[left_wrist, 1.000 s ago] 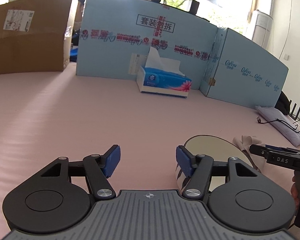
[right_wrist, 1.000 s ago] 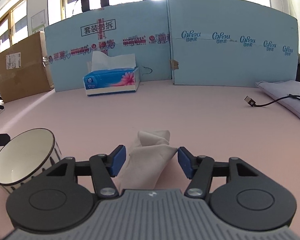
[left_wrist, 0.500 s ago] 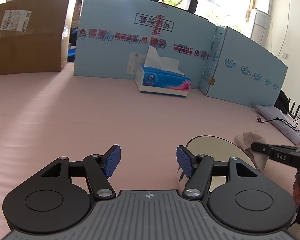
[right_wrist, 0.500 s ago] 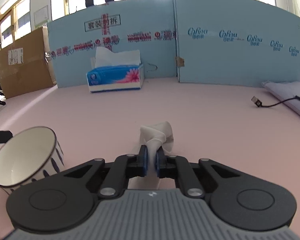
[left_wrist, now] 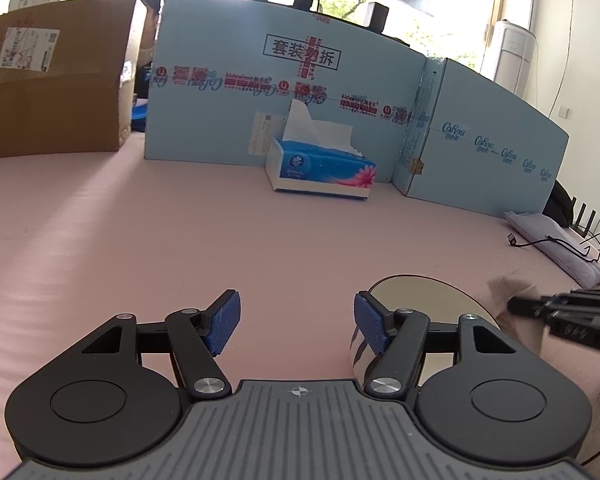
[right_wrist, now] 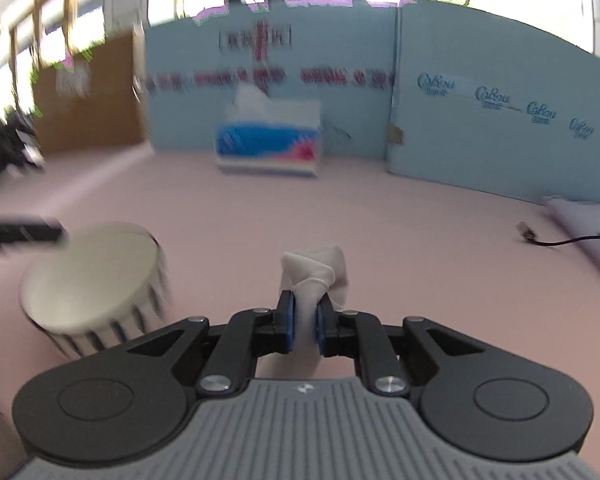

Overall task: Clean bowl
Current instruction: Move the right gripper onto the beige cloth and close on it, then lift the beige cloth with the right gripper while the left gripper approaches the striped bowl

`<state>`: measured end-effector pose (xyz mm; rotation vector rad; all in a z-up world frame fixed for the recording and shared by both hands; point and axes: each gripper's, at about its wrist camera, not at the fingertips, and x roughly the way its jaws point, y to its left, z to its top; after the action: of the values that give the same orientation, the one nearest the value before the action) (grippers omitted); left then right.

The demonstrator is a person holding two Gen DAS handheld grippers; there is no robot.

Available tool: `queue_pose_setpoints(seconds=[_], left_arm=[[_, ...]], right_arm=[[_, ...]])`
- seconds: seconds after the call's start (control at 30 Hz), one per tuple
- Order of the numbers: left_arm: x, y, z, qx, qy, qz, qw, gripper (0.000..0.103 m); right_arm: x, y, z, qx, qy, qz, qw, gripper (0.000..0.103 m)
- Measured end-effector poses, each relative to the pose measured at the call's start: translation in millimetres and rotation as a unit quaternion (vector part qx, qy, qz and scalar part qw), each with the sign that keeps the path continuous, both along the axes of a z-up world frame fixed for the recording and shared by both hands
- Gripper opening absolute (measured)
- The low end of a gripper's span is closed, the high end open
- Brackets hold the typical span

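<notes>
Left wrist view: the left gripper (left_wrist: 297, 325) stands spread, its jaws opening with nothing between them, low in the centre. One bowl (left_wrist: 432, 300) sits at lower right, just behind the right-hand pad (left_wrist: 370, 328), probably so the jaw can take its rim and steady it. At the right edge the right gripper (left_wrist: 514, 303) reaches in with a blurred cloth (left_wrist: 500, 286). One tissue box (left_wrist: 322, 168) stands mid-frame against the blue boards.

Right wrist view: the right gripper (right_wrist: 304, 322) pinches one white cloth (right_wrist: 316, 272) at lower centre, jaws easing slightly yet pressing it, likely ready for wiping. The bowl (right_wrist: 88, 276) lies at lower left; the tissue box (right_wrist: 268, 148) at upper centre.
</notes>
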<state>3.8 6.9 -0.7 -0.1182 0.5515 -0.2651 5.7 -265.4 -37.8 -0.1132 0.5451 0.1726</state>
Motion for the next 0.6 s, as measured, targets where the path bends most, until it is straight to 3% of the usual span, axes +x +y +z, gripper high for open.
queue_pose_setpoints(seconds=[0.17,0.4,0.6], left_arm=[[-0.2,-0.7,2.8,0.003,-0.004,-0.001,1.0000,0.075],[-0.6,-6.2,1.4,0.009,-0.004,-0.009,0.9999,0.077],[-0.9,-5.4,1.5,0.010,-0.005,-0.008,0.9999,0.078]], right_arm=[[-8.9,10.6,4.3,-0.051,-0.023,0.005,0.998,0.032],[-20.9,29.0,5.7,-0.105,-0.038,0.029,0.993,0.033],[-20.0,29.8,4.0,-0.088,-0.027,0.039,0.995,0.034]])
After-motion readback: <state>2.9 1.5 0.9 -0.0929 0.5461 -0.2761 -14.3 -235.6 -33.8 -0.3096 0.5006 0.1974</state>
